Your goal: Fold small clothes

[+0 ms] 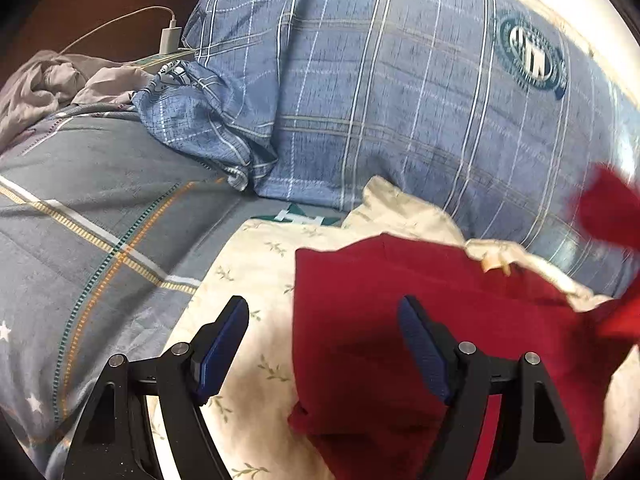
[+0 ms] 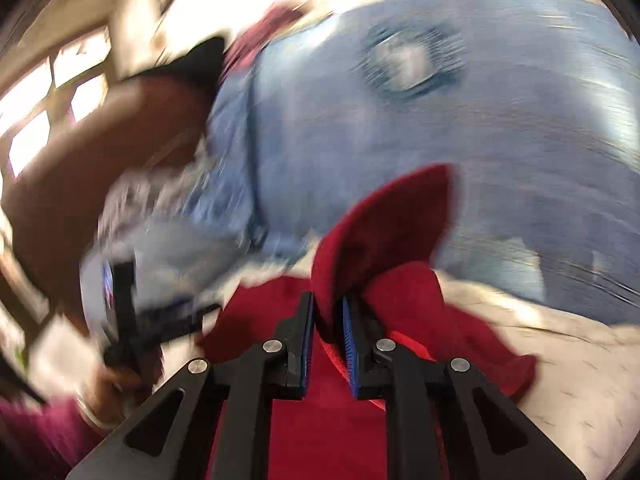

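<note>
The right tool point(image 2: 327, 310) clenches a flap of the red garment point(image 1: 400, 320), which lies on the cream floral cloth point(image 1: 248, 272) at six o'clock, while the left tool point(image 1: 323, 320) hangs released above it, so carry the flap across low and square.

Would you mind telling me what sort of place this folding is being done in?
Most likely a bedroom, on a bed: a big blue plaid pillow lies behind the red cloth garment, a grey striped quilt covers the surface, and a white phone charger with its cable sits at the edge.
</note>
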A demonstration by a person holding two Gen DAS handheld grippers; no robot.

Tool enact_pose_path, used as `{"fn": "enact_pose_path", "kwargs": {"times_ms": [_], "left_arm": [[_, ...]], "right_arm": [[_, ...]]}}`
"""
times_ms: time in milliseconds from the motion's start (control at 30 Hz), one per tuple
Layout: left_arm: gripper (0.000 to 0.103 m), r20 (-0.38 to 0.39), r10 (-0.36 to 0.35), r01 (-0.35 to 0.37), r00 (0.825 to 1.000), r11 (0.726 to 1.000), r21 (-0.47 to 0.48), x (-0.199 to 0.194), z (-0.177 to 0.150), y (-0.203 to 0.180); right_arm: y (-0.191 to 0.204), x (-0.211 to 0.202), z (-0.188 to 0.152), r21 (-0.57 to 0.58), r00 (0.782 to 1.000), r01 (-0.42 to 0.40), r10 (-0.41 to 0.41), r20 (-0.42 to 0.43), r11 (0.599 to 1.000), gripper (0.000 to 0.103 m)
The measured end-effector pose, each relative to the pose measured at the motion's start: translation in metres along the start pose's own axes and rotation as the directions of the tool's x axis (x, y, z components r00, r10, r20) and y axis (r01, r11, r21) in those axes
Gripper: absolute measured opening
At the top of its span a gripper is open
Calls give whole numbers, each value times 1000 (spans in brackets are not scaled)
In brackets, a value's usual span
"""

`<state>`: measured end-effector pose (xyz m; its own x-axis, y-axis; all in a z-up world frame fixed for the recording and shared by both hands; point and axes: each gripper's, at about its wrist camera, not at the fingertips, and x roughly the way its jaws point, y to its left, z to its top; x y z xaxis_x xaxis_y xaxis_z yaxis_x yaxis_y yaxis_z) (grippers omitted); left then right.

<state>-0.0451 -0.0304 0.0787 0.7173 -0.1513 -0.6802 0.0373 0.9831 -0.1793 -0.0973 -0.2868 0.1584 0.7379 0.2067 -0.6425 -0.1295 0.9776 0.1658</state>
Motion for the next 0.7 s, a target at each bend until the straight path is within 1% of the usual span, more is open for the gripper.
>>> {"fn": "enact_pose_path", "kwargs": {"times_ms": [33,67,133,200,233,267,300,367,433,567,600,667,700], "left_arm": [[76,5,-34,34,999,999,-18,-1,0,3],[77,5,-71,72,997,997,-40,-1,1,6],[77,5,-117,117,993,990,-78,-1,2,14],[77,3,-133,133,991,987,-88,0,4,19],[77,3,-131,131,991,988,-84,0,5,20],[77,4,-126,126,992,989,-78,1,5,20],[77,6,-128,128,992,989,-73,1,6,18],[77,1,-150,149,989,987,-54,5,6,12],[77,-19,-171,170,985,985,-34,12,6,3],[77,-89,-173,170,981,985,-35,34,11,-12],[77,-103,-167,166,981,986,-26,42,12,-19],[76,-132,-133,136,982,991,14,59,14,-37],[75,-136,-101,106,985,994,24,67,15,-45]], "right_arm": [[5,18,-7,-7,999,-1,1,-34,1000,20],[6,38,-16,14,996,-9,10,-83,1000,27],[-6,55,-32,112,989,-9,26,-146,994,34],[-19,47,-41,177,990,4,22,-142,984,40],[-27,38,-47,202,991,24,4,-136,979,47],[-33,28,-52,212,992,39,-12,-126,976,52],[-37,18,-55,216,993,55,-31,-113,975,55],[-47,-7,-63,204,992,110,-95,-84,973,63],[-59,-30,-71,200,986,161,-149,-74,967,65],[-74,-45,-85,264,988,152,-136,-79,952,67],[-76,-44,-88,276,987,152,-134,-84,949,67],[-81,-47,-97,293,985,170,-151,-89,941,67],[-81,-47,-99,296,984,172,-153,-88,940,67]]}}
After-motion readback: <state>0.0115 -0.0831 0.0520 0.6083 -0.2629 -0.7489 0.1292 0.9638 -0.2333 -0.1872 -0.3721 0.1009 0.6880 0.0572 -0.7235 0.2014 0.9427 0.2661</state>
